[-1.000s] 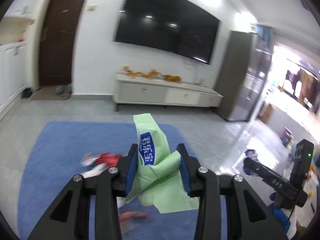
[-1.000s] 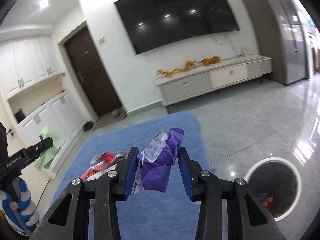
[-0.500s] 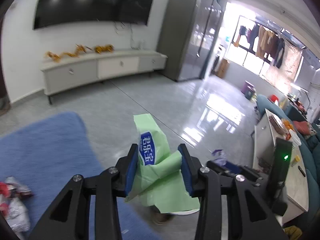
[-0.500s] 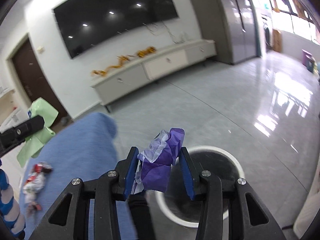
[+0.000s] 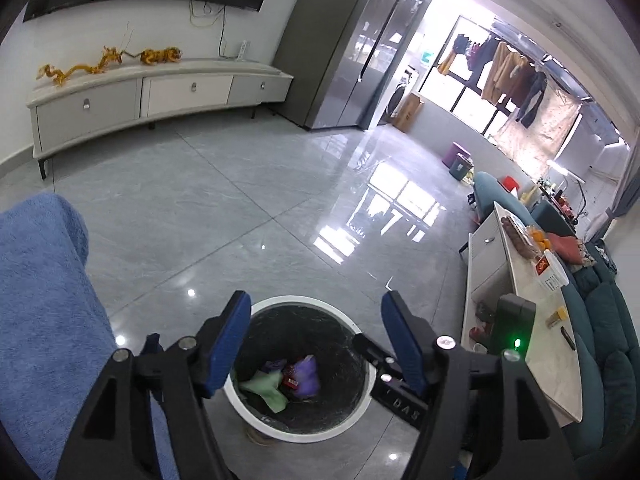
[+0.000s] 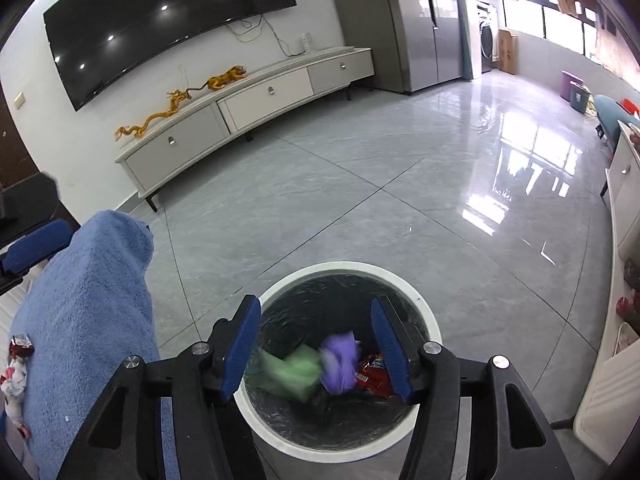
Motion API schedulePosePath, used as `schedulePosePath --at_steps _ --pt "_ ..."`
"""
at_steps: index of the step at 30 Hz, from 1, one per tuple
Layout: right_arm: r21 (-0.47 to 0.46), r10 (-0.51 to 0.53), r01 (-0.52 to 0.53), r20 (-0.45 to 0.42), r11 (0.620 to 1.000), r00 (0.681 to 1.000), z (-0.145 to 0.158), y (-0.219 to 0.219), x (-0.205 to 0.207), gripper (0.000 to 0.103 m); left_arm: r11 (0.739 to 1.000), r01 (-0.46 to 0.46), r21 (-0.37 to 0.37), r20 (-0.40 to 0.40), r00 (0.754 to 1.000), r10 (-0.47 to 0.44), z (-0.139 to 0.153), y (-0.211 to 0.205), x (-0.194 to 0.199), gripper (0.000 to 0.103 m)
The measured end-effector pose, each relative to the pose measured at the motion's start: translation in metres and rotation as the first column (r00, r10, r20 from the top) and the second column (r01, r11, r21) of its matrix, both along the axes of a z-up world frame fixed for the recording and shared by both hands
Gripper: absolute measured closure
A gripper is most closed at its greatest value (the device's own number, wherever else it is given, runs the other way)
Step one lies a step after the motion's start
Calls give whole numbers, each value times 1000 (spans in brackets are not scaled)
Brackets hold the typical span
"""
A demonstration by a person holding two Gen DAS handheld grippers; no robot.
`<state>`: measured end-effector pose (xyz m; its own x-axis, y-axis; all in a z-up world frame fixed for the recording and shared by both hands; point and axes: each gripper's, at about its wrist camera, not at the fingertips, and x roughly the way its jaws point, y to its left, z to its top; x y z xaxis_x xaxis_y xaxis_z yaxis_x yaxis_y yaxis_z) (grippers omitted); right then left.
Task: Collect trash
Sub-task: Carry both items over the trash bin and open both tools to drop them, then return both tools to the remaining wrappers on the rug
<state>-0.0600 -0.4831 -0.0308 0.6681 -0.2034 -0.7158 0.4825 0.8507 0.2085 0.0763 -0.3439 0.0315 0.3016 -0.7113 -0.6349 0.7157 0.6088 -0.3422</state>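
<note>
Above the trash bin [image 6: 420, 312] we hold both grippers [image 5: 316, 340] [image 6: 316, 348] open and empty; green [image 6: 294, 372] and purple wrappers [image 6: 340, 362] lie inside, while more wrappers [image 6: 18, 364] wait at the blue rug's [image 6: 88, 312] edge.

Daylight floods in from the balcony windows [image 5: 516, 76], blown out to near white in the left wrist view, and lies as hard glare patches on the glossy tiled floor [image 5: 384, 216], while small ceiling lights show as bright dots in the dark television screen [image 6: 160, 24]. Both fisheye views bend straight lines strongly toward the rim, where a black vignette closes the corners. The room reads sharp, but in the right wrist view the purple wrapper [image 6: 340, 364] and green wrapper [image 6: 296, 372] inside the shadowed trash bin [image 6: 424, 320] are smeared, probably by motion blur.
</note>
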Motion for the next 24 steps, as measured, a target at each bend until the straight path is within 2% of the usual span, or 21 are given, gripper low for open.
schedulePosePath --at_steps 6,8,14,18,22,24 --pt "4 22 -22 87 1000 996 35 17 -16 48 997 -80 -11 120 990 81 38 46 -24 37" --pt "1 44 -45 124 999 991 52 29 -20 48 995 -101 -23 137 985 103 49 62 -29 37" --pt "-51 144 -136 235 989 961 107 77 -31 48 980 -186 -64 216 957 196 85 132 -54 37" --pt "-90 210 -191 297 977 932 139 108 -42 48 961 -264 -87 297 913 278 108 189 -73 37" --pt "-116 264 -238 337 964 904 161 135 -50 48 937 -333 -105 331 877 349 120 244 -85 37" --pt "-128 287 -258 345 958 894 167 146 -51 48 919 -381 -106 359 847 392 126 273 -92 37"
